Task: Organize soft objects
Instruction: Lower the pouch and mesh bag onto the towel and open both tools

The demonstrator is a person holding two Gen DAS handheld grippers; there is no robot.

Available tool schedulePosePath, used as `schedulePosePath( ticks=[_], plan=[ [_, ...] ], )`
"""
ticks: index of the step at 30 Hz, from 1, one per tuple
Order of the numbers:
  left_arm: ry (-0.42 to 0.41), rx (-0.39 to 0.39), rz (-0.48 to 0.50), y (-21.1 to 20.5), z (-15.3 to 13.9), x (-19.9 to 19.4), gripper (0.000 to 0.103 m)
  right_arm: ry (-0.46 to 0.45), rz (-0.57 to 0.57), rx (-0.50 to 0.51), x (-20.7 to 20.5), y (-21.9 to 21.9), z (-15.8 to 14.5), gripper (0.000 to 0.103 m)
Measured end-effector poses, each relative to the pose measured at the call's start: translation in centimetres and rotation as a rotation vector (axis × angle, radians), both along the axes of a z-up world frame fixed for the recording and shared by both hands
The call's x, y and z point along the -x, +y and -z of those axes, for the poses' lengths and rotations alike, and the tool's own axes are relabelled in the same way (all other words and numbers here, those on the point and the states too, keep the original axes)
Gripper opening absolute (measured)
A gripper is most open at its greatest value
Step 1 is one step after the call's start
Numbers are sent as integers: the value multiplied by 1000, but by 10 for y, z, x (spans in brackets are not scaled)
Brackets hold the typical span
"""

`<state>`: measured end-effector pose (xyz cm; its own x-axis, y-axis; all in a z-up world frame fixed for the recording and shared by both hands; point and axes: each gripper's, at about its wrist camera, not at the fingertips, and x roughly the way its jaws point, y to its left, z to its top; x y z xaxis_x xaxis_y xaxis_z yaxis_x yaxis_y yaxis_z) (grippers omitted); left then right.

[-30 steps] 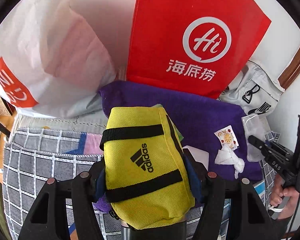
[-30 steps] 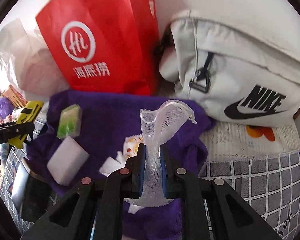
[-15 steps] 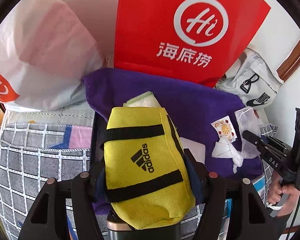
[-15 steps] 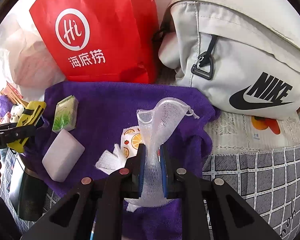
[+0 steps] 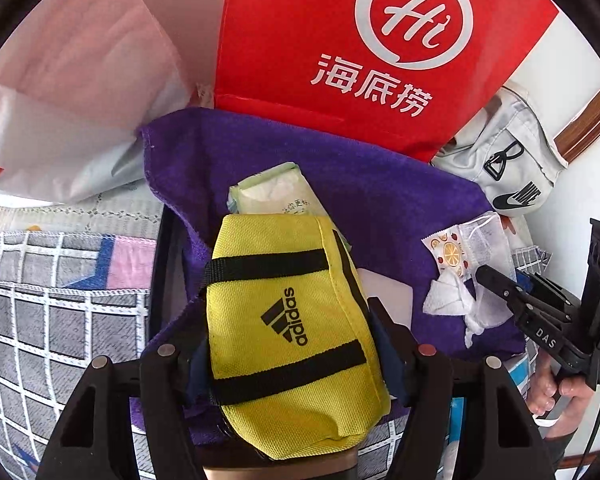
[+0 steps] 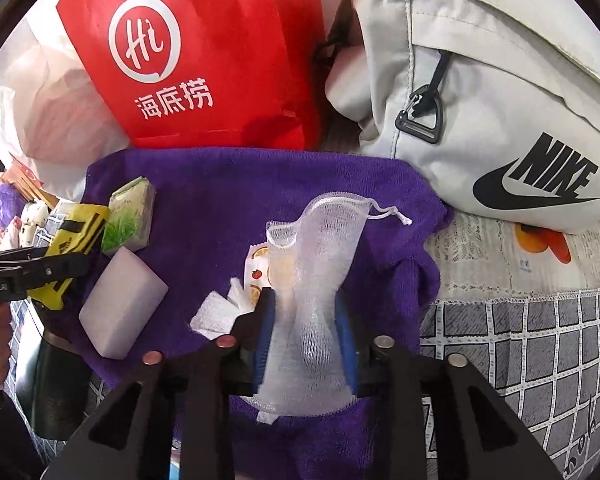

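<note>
**Purple towel at the centre, a pouch and a net bag in the tongs**

Purple towel point(image 6: 228, 200) is the landmark; its near edge is hidden behind both tools, and what it lies on cannot be made out beyond a checked cloth point(image 6: 540, 344) on its right.

Behind the towel stand a red paper bag point(image 6: 204, 60) and a grey sports bag point(image 6: 500, 128), both cut off at the top.

On the towel, a tissue pack point(image 5: 272, 192) is half covered by the yellow pouch point(image 5: 288, 328), and a white block point(image 6: 122, 308) lies near the towel's left edge.

The left tongs point(image 5: 290, 344) grip the yellow pouch above the towel's near left corner.

The right tongs point(image 6: 304, 332) are opening; the white net bag point(image 6: 316, 280) hangs loose between the blue pads, over the towel's near middle, covering part of a fruit-print sachet point(image 6: 258, 268).
</note>
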<state>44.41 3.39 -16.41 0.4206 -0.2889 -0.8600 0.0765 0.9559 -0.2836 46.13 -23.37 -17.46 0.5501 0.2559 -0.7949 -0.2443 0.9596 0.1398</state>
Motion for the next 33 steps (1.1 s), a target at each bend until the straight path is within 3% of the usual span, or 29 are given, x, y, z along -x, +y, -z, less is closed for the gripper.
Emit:
schedulePosePath(
  ticks=[9,21,33],
  plan=[
    [21,15,8,-2,4,-3,73,-30,-17,-40,5,5,-11,62],
    [-13,29,-22,1,-13,1,76,-106,4,-54,22,9,-34,62],
    [-94,-36,22,-14,-45,22,76,-203,48,-84,66,20,-79,62]
  ],
)
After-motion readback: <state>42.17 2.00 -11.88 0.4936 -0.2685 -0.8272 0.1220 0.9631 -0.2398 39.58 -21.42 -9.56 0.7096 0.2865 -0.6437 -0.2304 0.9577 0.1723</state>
